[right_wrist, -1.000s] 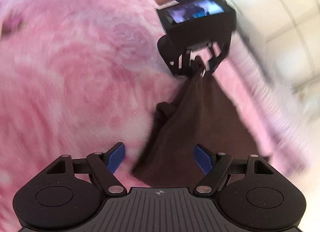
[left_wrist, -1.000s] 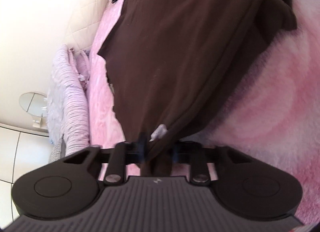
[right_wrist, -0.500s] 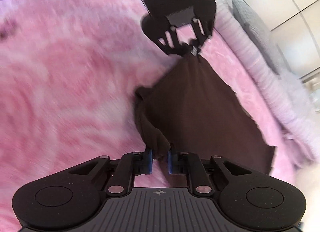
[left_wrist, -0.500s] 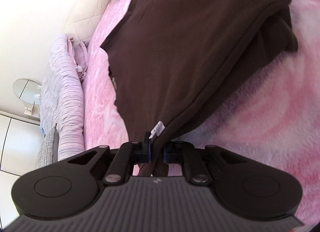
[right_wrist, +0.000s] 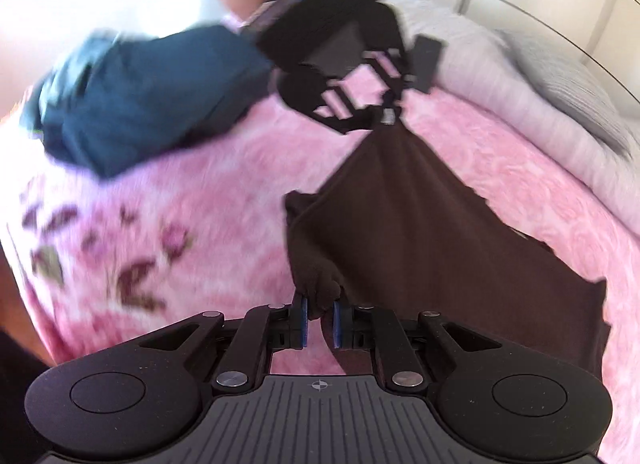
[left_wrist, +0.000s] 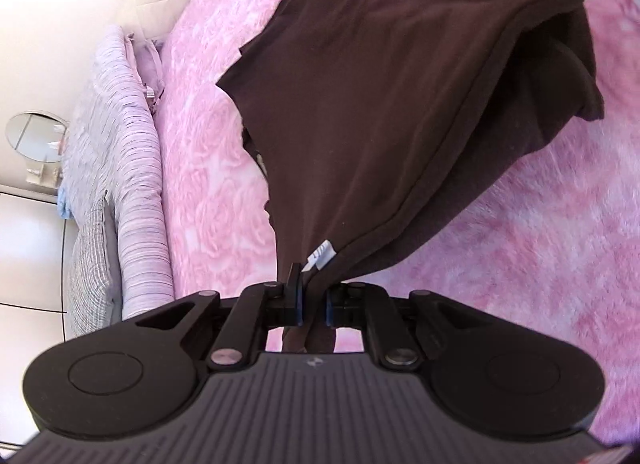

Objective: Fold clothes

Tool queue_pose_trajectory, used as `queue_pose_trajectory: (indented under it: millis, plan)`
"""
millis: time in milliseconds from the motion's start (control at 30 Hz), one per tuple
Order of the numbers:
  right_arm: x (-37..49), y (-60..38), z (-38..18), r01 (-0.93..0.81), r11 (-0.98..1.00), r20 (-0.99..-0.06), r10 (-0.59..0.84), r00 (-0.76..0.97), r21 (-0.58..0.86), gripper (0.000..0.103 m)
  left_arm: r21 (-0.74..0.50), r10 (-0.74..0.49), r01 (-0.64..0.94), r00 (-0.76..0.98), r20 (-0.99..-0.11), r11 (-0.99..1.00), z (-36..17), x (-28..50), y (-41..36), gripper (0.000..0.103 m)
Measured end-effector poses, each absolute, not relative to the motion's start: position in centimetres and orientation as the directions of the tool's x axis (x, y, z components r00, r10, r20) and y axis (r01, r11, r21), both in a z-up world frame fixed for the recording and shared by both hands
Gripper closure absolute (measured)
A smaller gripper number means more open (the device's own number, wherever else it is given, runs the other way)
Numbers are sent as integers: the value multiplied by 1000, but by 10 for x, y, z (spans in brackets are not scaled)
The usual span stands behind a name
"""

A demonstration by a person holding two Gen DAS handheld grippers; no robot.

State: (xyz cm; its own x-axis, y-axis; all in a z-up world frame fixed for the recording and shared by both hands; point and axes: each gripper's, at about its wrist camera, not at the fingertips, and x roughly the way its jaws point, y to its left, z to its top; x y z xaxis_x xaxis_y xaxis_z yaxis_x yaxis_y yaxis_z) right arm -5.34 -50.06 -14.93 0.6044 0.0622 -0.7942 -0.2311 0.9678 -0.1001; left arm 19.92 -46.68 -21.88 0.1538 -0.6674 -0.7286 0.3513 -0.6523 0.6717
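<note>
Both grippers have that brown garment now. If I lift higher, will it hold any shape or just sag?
Likely sags: the brown garment already droops between the left gripper and right gripper. Its loose edge trails onto the pink blanket, so it may drag. Probably light, soft knit.

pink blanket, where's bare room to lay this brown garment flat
The widest bare stretch of the pink blanket lies between the brown garment and the blue clothing. A narrower strip runs between the garment and the striped pillows. The head end is crowded with pillows. Both the left gripper and right gripper grip the garment.
</note>
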Motion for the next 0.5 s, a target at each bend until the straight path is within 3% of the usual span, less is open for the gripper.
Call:
queue_pose_trajectory:
  millis: [300,500]
  plan:
    - [-89,-661,-88,202,977,-689,-102,717,66,92,615,-605,324,145,-783,-719,-151,150,-640,94]
    - [-127,-777,-123,443,866,-706,-164,689,232,92,559,-552,290,116,-826,-776,-173,91,-759,94]
